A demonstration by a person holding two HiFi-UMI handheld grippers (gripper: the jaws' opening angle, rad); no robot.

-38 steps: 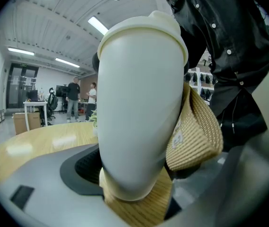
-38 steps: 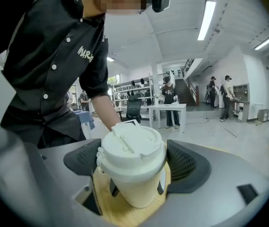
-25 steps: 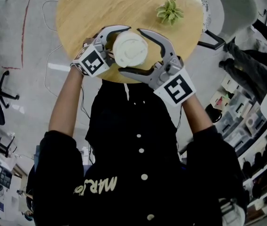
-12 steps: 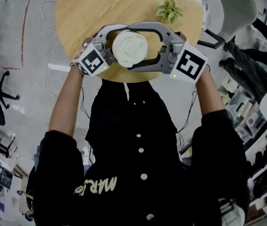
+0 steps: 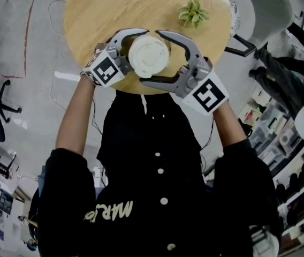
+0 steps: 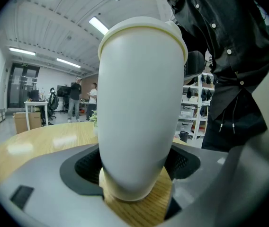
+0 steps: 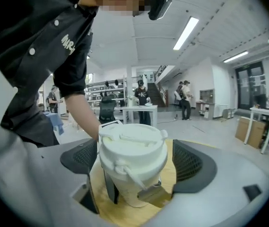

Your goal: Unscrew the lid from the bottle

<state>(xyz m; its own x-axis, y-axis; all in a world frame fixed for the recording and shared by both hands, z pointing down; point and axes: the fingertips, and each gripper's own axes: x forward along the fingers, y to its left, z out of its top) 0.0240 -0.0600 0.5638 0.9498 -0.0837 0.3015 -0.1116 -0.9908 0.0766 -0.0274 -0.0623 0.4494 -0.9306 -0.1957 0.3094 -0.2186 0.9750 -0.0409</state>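
Note:
A white bottle (image 5: 148,56) stands upright near the front edge of the round wooden table (image 5: 104,9). My left gripper (image 5: 135,53) is shut on its body from the left. In the left gripper view both pads (image 6: 88,163) press the lower body of the bottle (image 6: 141,93). My right gripper (image 5: 151,58) reaches in from the right at lid height. Its jaws have just been opening and now stand wide around the white lid (image 7: 132,143). The pads (image 7: 191,162) do not touch the lid. A white strap (image 7: 130,173) hangs from the lid's rim.
A small green plant (image 5: 193,12) sits on the table behind the bottle. A grey chair (image 5: 264,9) stands at the table's right. The bottle is close to the near table edge. Desks, shelves and several people (image 7: 185,98) are far off in the room.
Half a second ago the right gripper had swung round to the lid's right with its jaws closer on it. It is now back at the near right with wider jaws. The left gripper and bottle kept still.

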